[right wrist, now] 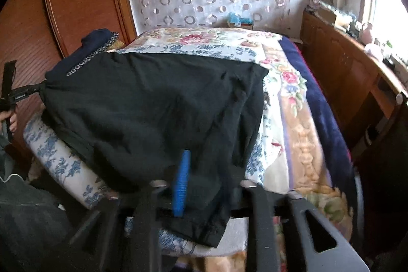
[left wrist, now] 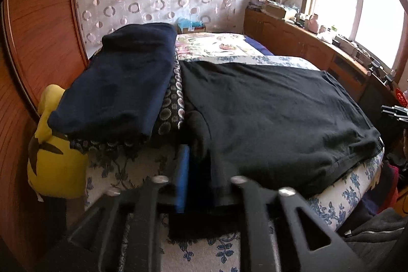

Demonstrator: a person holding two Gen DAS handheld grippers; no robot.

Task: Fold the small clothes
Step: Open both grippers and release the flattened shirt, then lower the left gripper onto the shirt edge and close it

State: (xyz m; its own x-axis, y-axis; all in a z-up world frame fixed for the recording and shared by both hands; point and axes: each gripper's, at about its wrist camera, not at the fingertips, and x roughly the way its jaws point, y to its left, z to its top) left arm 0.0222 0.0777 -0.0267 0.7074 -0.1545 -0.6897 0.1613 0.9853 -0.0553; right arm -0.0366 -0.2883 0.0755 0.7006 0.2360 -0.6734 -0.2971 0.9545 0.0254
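Note:
A black garment (left wrist: 267,114) lies spread flat on the bed, its near hem hanging over the front edge. My left gripper (left wrist: 204,170) is at the hem's left corner. Its blue pad (left wrist: 182,177) shows bare beside the cloth, the other finger is under a fold, and the jaws stand apart, so it is open. My right gripper (right wrist: 206,170) is at the garment's (right wrist: 153,106) near right corner, open too, with its blue pad (right wrist: 181,182) uncovered and loose cloth draped between the fingers. In the right wrist view the left gripper (right wrist: 28,91) touches the far left corner.
A folded navy garment (left wrist: 119,83) sits on a patterned dark cloth (left wrist: 173,103) at the bed's left. Beside it leans a yellow plush (left wrist: 56,157) against the wooden wardrobe (left wrist: 38,42). The floral bedspread (right wrist: 293,98) continues behind. A cluttered wooden cabinet (left wrist: 293,35) runs under the window.

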